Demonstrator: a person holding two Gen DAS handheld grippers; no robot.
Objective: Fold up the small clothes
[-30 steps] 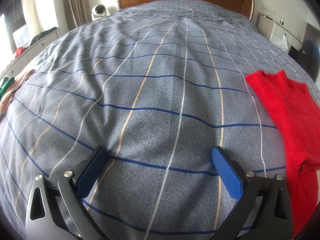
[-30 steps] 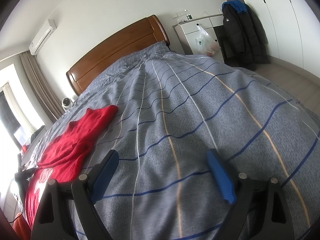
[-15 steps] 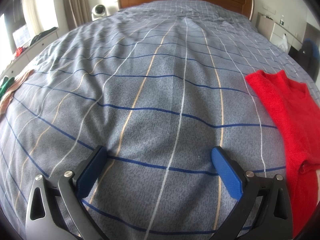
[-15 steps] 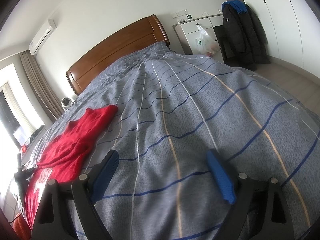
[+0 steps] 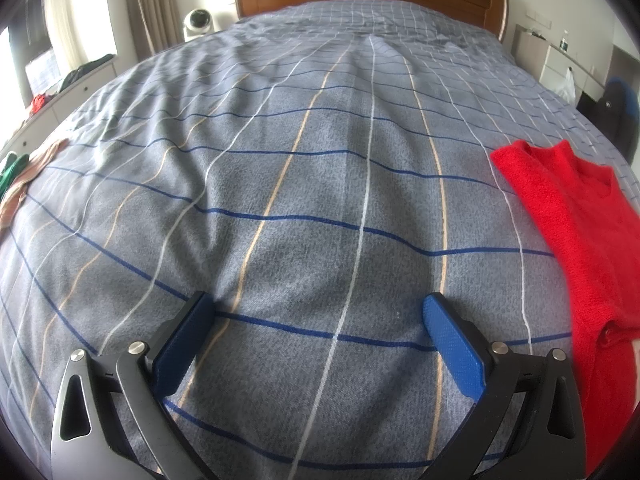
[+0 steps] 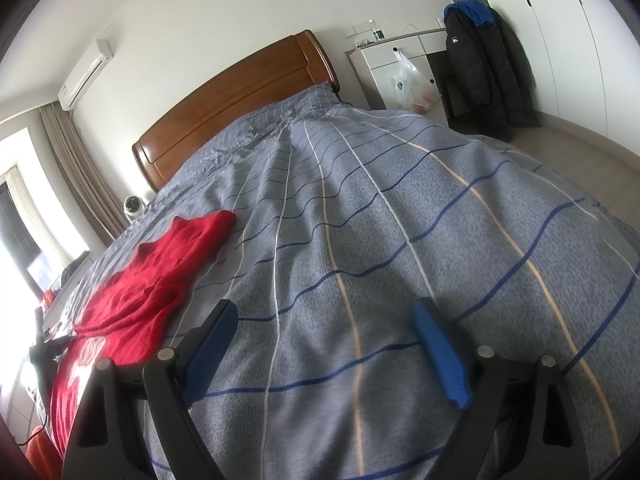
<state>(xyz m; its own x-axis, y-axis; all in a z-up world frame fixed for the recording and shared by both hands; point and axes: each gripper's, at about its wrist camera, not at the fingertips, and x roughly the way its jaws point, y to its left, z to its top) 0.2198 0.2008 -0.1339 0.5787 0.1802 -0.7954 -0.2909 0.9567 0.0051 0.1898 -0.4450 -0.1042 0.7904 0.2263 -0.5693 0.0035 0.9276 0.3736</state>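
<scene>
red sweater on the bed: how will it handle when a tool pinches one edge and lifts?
The red sweater is probably floppy: it lies flat and rumpled on the bedspread, so it would likely drape and sag. Its fuzzy knit looks grippy, not slippery. Pushed, it would probably bunch up rather than slide.

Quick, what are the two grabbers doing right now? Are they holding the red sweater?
Left gripper: open, holding nothing, over the bedspread.
Right gripper: open, holding nothing; the red sweater lies untouched beside it.
</scene>
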